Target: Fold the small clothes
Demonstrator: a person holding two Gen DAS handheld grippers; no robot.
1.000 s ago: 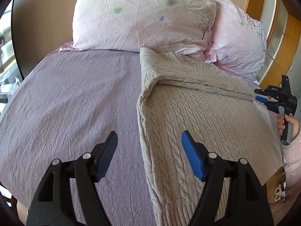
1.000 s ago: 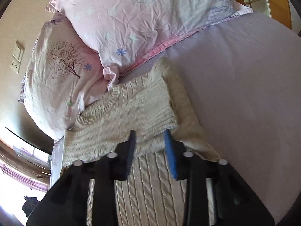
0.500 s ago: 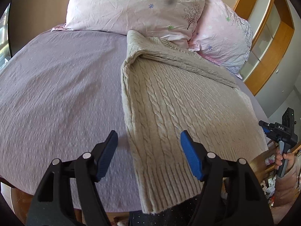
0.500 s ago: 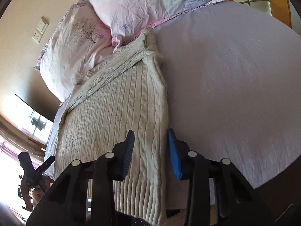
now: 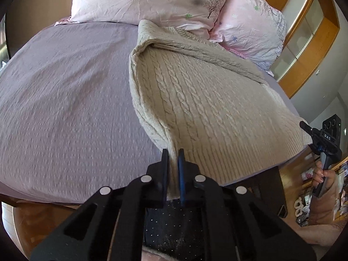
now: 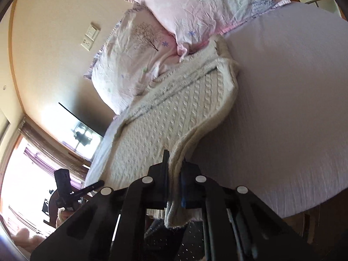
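A beige cable-knit sweater (image 5: 204,100) lies on the lilac bed, folded lengthwise with a sleeve across its top near the pillows. My left gripper (image 5: 173,165) is shut on the sweater's ribbed hem at its near left corner. In the right wrist view the same sweater (image 6: 174,108) looks cream-white, and my right gripper (image 6: 175,174) is shut on its hem edge, lifting it a little off the bed. The right gripper also shows in the left wrist view (image 5: 308,130), at the hem's far right corner.
Two pink floral pillows (image 5: 152,0) lean at the head of the bed. The lilac bedspread (image 5: 65,100) stretches left of the sweater. A wooden cabinet frame (image 5: 304,50) stands at the right. The bed's near edge lies just under the grippers.
Both grippers were open above the sweater, then drew back to the hem and closed on it. The hem corners are now pinched and slightly raised.
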